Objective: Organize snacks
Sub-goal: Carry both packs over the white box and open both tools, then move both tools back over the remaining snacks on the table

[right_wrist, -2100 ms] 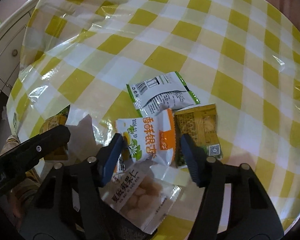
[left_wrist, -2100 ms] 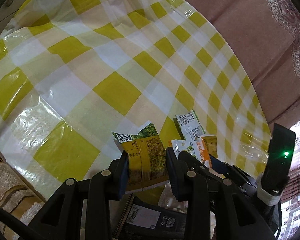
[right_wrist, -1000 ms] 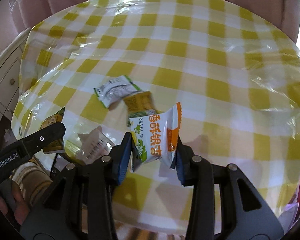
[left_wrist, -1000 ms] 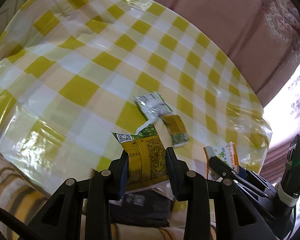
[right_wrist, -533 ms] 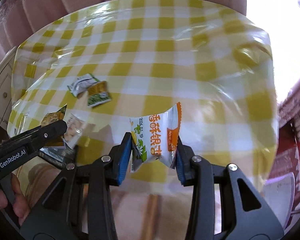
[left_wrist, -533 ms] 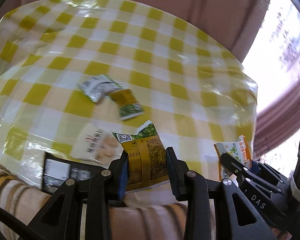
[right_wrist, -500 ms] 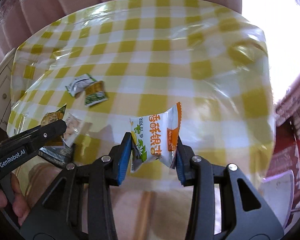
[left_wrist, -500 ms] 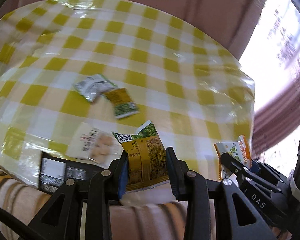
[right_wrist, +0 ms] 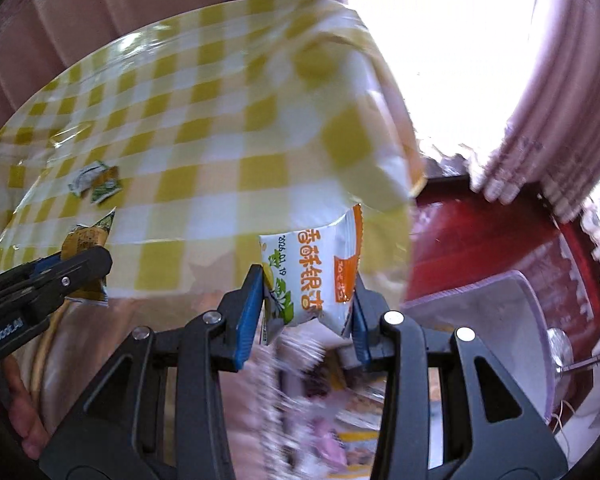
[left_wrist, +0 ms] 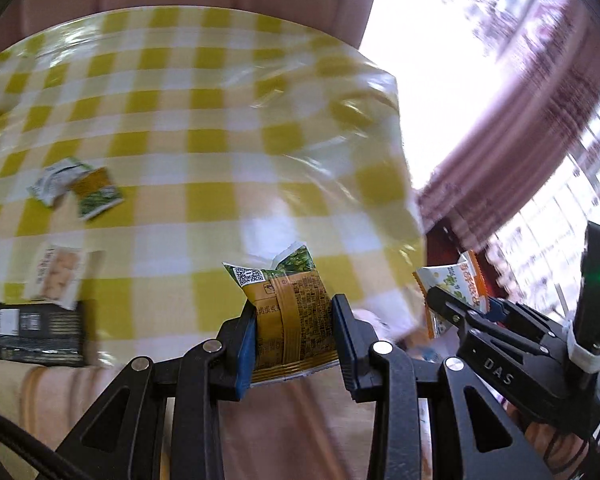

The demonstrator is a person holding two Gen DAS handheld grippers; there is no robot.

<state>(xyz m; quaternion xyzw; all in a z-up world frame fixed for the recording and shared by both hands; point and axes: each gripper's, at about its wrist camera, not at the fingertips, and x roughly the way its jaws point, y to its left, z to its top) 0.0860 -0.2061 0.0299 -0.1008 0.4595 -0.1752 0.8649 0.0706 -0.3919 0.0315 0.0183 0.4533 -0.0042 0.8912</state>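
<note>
My left gripper (left_wrist: 294, 320) is shut on a yellow-green snack packet (left_wrist: 286, 300), held up off the near edge of the yellow checked table (left_wrist: 204, 152). My right gripper (right_wrist: 306, 300) is shut on a white-orange snack packet (right_wrist: 314, 276), held past the table's right corner. In the left wrist view the right gripper (left_wrist: 432, 300) and its packet (left_wrist: 452, 284) show at right. In the right wrist view the left gripper (right_wrist: 96, 256) and its packet (right_wrist: 86, 240) show at left. On the table lie a white-green packet (left_wrist: 56, 178), a small yellow-green packet (left_wrist: 98, 194), a pale snack bag (left_wrist: 58, 276) and a black packet (left_wrist: 38, 330).
A red-brown floor or surface (right_wrist: 492, 240) lies right of the table, with a pale lilac-rimmed container (right_wrist: 492, 320) on it. Pink curtains (left_wrist: 520, 120) and a bright window lie behind. Striped beige fabric (left_wrist: 40, 392) is below the table's near edge.
Both grippers, each still holding its packet, have swung right and back from the table; the table's right corner and the red surface with the container have come into view.
</note>
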